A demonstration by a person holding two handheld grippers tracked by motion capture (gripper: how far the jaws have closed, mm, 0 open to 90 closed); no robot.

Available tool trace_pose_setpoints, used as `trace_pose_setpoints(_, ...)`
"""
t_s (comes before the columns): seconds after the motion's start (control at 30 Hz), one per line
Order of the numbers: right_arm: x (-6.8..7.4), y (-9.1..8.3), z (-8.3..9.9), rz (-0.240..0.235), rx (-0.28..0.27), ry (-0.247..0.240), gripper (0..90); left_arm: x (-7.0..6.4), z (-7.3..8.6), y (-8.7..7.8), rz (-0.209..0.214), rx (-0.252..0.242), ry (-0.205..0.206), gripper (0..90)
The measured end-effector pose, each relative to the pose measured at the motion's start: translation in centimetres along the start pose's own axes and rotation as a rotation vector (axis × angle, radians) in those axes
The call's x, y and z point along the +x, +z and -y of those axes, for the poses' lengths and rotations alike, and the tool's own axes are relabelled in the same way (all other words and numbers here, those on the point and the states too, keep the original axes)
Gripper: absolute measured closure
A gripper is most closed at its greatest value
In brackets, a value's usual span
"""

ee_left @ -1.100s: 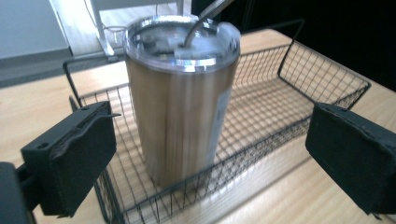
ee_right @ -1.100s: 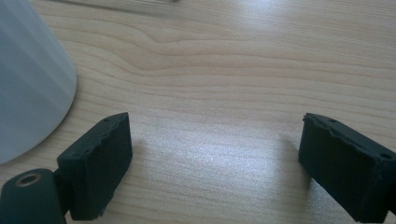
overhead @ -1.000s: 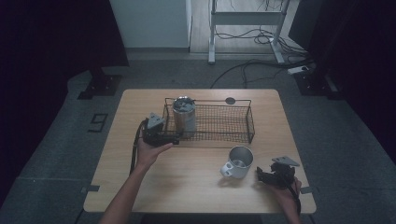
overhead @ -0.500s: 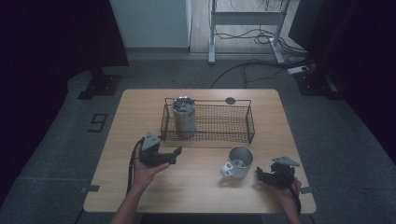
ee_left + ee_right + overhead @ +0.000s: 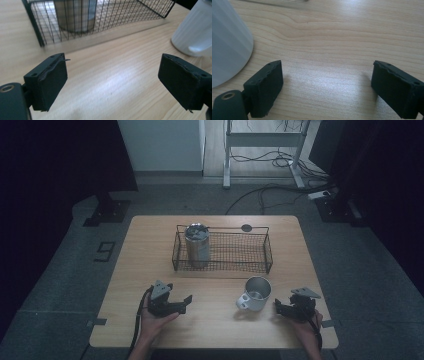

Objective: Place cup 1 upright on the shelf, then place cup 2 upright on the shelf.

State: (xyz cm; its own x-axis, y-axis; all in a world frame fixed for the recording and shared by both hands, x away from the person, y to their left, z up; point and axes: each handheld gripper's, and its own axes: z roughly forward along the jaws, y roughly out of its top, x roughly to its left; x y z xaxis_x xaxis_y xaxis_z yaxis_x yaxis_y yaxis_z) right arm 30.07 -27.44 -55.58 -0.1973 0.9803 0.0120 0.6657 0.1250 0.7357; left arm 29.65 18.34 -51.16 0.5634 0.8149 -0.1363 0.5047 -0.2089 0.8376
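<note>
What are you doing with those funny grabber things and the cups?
A person sits at a wooden table holding a grabber in each hand. The left gripper and the right gripper both rest low near the front edge with their jaws wide open, holding nothing. A tall metal tumbler stands inside the black wire basket, at its left end. A white mug sits on the table in front of the basket, just beside the right gripper, not yet picked up.
</note>
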Motion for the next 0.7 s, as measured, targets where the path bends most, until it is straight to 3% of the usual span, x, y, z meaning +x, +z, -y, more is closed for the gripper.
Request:
trace_pose_setpoints(0.27,0.0,0.0,0.0,0.0,-0.001,0.001,10.9,0.4,1.5,0.3,-0.032,0.06,0.008,10.1)
trace_pose_setpoints(0.7,0.0,-0.3,0.1,-0.015,-0.024,-0.011,13.2,0.2,2.1,0.6,-0.04,0.075,0.012,10.2)
